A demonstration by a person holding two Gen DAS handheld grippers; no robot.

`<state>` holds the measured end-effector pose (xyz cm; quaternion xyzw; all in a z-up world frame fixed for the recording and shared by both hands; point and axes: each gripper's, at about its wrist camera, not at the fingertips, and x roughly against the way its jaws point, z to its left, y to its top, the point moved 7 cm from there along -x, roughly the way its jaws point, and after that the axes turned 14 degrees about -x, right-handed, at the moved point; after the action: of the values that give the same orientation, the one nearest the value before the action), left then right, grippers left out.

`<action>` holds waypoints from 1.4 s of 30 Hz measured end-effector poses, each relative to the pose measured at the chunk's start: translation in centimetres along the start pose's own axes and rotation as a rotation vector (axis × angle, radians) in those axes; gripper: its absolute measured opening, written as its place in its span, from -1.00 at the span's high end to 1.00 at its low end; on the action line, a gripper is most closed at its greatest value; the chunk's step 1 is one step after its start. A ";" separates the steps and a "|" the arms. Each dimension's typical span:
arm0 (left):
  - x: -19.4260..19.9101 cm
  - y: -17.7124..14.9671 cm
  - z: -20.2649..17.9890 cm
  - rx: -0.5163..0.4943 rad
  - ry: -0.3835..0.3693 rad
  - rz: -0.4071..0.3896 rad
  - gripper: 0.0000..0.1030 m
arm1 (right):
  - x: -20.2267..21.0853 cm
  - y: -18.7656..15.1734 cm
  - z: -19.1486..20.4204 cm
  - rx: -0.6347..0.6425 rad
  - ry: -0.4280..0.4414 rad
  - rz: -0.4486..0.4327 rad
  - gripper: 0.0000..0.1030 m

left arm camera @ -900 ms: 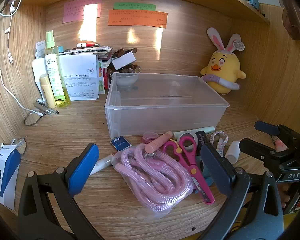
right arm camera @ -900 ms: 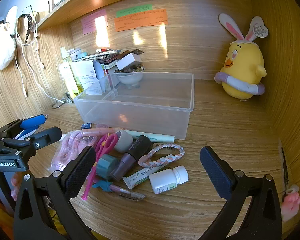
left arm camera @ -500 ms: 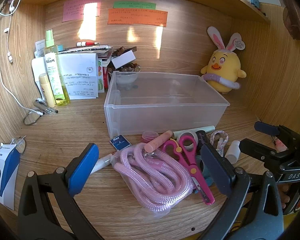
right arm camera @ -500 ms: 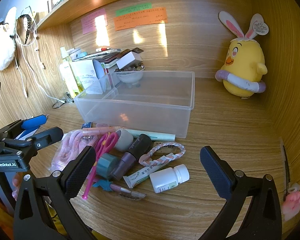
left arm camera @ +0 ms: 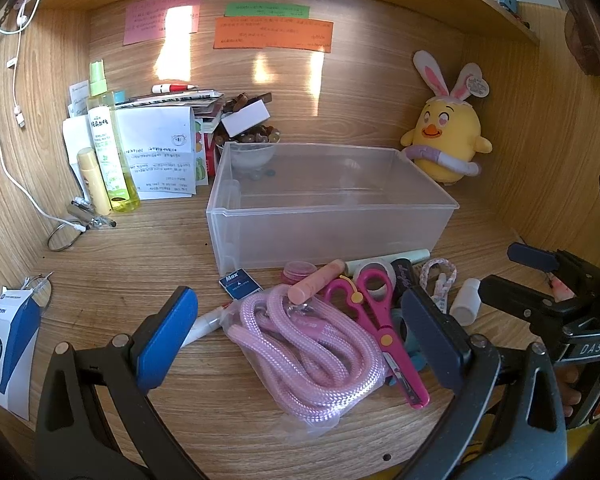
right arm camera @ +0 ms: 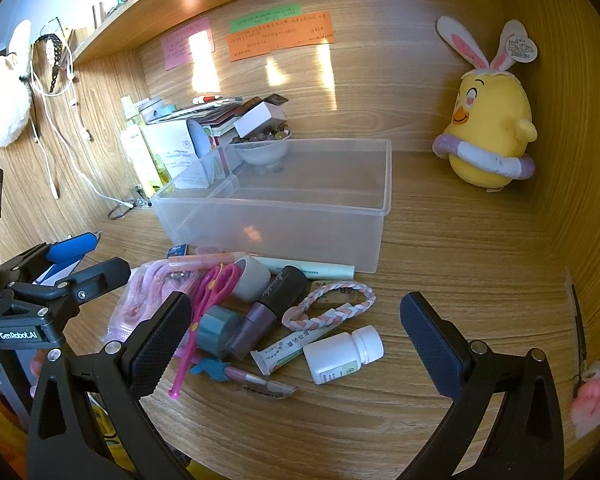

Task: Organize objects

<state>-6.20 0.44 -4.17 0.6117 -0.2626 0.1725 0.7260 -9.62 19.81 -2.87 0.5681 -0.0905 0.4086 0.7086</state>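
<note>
**Clear bin stands open behind a heap of small things**

A clear plastic bin (left arm camera: 328, 200), rectangular and lidless, sits on the wood-grain counter (right arm camera: 460, 272); nothing shows inside it. Behind its far left corner a small pale bowl (right arm camera: 260, 152) holds brownish beads, with a white box (left arm camera: 246, 118) resting on top.

Just in front of the bin lies the heap to be sorted. A coiled pink rope (left arm camera: 312, 352), woven and glossy, sits in a crinkled clear bag. Pink plastic scissors (left arm camera: 380, 320) lie beside it, blades toward the camera. To the right are a dark round-capped bottle (right arm camera: 268, 312), a braided pink-and-white loop (right arm camera: 328, 304), a flat squeezed tube (right arm camera: 292, 348) and a white pill bottle (right arm camera: 342, 354) on its side. A pale green tube (right arm camera: 312, 268) lies against the bin's front wall.

The left gripper (left arm camera: 300, 332) hangs released over the rope, its blue pads wide apart and holding nothing. The right gripper (right arm camera: 296, 332) is likewise spread wide above the bottle and tube, empty.

A yellow plush chick (right arm camera: 488, 136) with rabbit ears stands at the back right.
</note>
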 end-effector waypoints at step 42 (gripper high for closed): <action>-5.1 -5.5 7.9 -0.023 0.040 0.257 -0.05 | -2.9 -3.3 -5.5 -0.130 -0.057 0.154 -0.40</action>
<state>-8.48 -8.04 -10.69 0.5610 -0.3262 0.2734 0.7100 -11.10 23.20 -8.82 0.5237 -0.1802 0.4389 0.7076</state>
